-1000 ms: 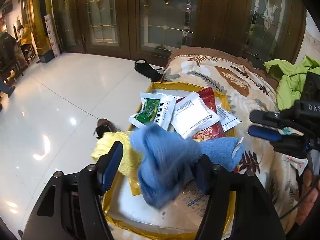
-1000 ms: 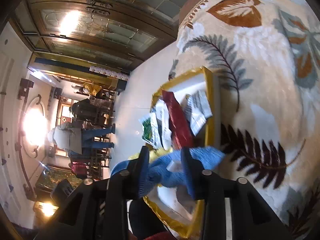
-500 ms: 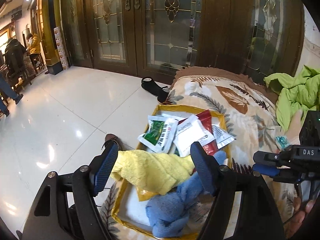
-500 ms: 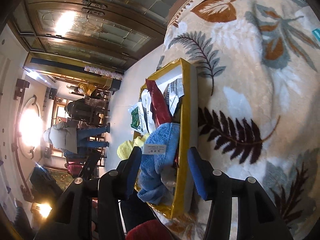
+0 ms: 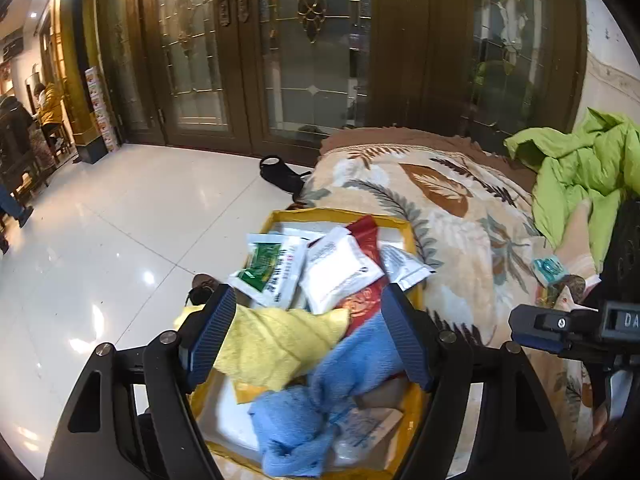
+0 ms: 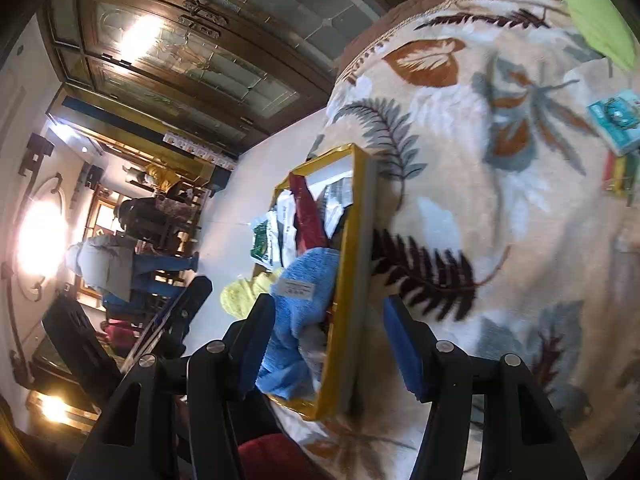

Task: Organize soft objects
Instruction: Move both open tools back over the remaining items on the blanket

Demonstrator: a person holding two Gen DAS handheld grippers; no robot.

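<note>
Both grippers hang open and empty above a gold-rimmed tray [image 5: 408,232] on a leaf-print blanket [image 5: 460,216]. A blue towel [image 5: 340,376] lies crumpled at the tray's near end, touching a yellow cloth [image 5: 276,344]; glossy sachets [image 5: 336,268] crowd the far end. The left gripper [image 5: 308,336] frames both cloths; the right gripper [image 6: 324,340] straddles the tray's edge. The terry towel looks light and limp, probably best pinched at a raised fold; the sachets look slippery.

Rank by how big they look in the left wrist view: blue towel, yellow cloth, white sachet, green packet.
1. blue towel, though it lies nearest the camera
2. yellow cloth
3. white sachet and green packet, about alike
</note>
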